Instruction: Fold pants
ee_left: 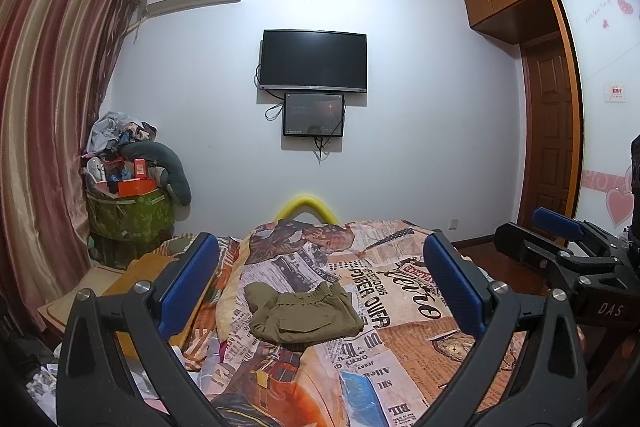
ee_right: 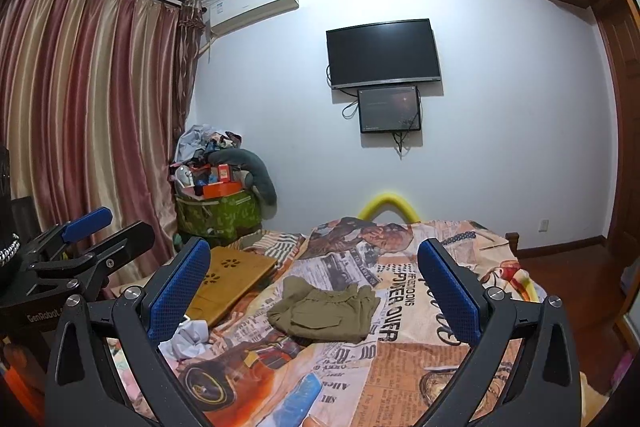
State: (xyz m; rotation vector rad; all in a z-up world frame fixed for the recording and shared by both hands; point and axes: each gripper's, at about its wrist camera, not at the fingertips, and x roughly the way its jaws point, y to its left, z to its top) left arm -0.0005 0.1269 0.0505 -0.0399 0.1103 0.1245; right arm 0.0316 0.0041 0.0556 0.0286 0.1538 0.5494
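Olive-green pants (ee_left: 304, 315) (ee_right: 324, 311) lie in a compact folded bundle on the newspaper-print quilt (ee_left: 420, 339) (ee_right: 416, 355), elastic waistband toward the far side. My left gripper (ee_left: 320, 247) is open, held above the quilt on the near side of the pants, with nothing between its blue pads (ee_left: 188, 287). Level with it on the right, my right gripper (ee_right: 316, 249) is also open and holds nothing. Each gripper shows at the edge of the other's view: the right gripper (ee_left: 532, 231), the left gripper (ee_right: 112, 227). Neither touches the pants.
A wooden lap tray (ee_right: 232, 279) (ee_left: 136, 275) rests on the bed's left side, with crumpled white cloth (ee_right: 188, 339) near it. A green hamper (ee_right: 220, 215) piled with clutter stands by the curtain (ee_right: 80, 107). A yellow foam guard (ee_right: 388, 203) marks the bed's far end. Wooden floor (ee_right: 568, 267) lies to the right.
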